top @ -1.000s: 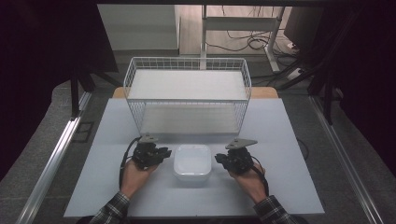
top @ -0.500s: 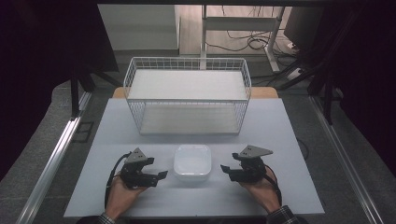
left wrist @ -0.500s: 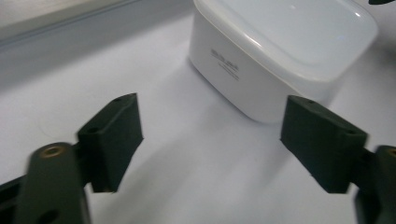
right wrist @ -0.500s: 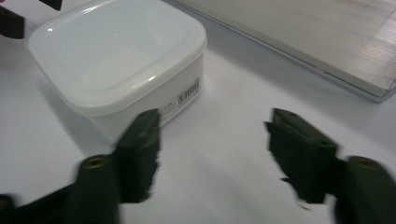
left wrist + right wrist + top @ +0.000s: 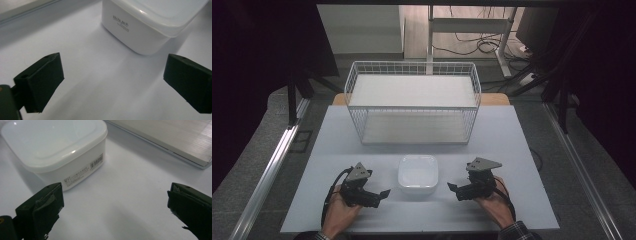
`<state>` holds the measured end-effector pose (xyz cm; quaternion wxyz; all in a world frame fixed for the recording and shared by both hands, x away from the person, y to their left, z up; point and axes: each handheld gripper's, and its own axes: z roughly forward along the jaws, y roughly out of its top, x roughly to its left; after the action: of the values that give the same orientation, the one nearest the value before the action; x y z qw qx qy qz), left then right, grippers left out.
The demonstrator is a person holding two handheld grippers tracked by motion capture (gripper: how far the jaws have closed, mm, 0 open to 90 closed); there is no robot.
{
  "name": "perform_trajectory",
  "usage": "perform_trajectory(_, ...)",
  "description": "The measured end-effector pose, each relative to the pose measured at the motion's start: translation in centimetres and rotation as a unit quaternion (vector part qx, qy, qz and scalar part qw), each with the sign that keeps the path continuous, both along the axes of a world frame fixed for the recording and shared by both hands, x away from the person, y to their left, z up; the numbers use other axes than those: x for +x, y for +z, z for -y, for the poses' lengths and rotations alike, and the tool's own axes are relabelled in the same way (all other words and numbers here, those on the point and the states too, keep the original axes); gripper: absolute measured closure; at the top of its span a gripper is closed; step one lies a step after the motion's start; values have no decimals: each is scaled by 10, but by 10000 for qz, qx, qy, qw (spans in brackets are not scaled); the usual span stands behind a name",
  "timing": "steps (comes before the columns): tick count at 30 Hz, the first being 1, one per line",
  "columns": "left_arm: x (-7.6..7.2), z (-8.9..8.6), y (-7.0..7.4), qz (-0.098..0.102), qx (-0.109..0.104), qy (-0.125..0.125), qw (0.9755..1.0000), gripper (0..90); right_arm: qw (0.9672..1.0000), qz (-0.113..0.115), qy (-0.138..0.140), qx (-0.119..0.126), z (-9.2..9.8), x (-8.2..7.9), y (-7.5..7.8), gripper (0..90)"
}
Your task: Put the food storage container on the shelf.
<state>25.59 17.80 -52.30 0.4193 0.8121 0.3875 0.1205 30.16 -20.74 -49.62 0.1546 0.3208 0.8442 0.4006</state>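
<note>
Both grippers (image 5: 384, 192) (image 5: 451, 188) back from container (image 5: 417, 172)

Basket (image 5: 412, 107): we see a white wire one, upright at the far middle of the worktop, with a pale board across its top.
Worktop (image 5: 512, 145): we see a pale sheet.
Floor (image 5: 257, 165): grey, with a metal rail along the left.
Cables (image 5: 477, 45): we see them beyond the basket, under a white frame.
</note>
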Motion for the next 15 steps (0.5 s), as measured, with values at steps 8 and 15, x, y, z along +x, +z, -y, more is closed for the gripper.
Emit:
perform_trajectory(8, 11, 2, 10, -67, -217, 6, 9997, 19, 9995, 6, 86, 300, -9, 4, 8, 4)
perform_trajectory(15, 25, 16, 21, -114, -314, -116, 9994, 28, 9996, -100, 74, 268, -24, 9, 15, 2)
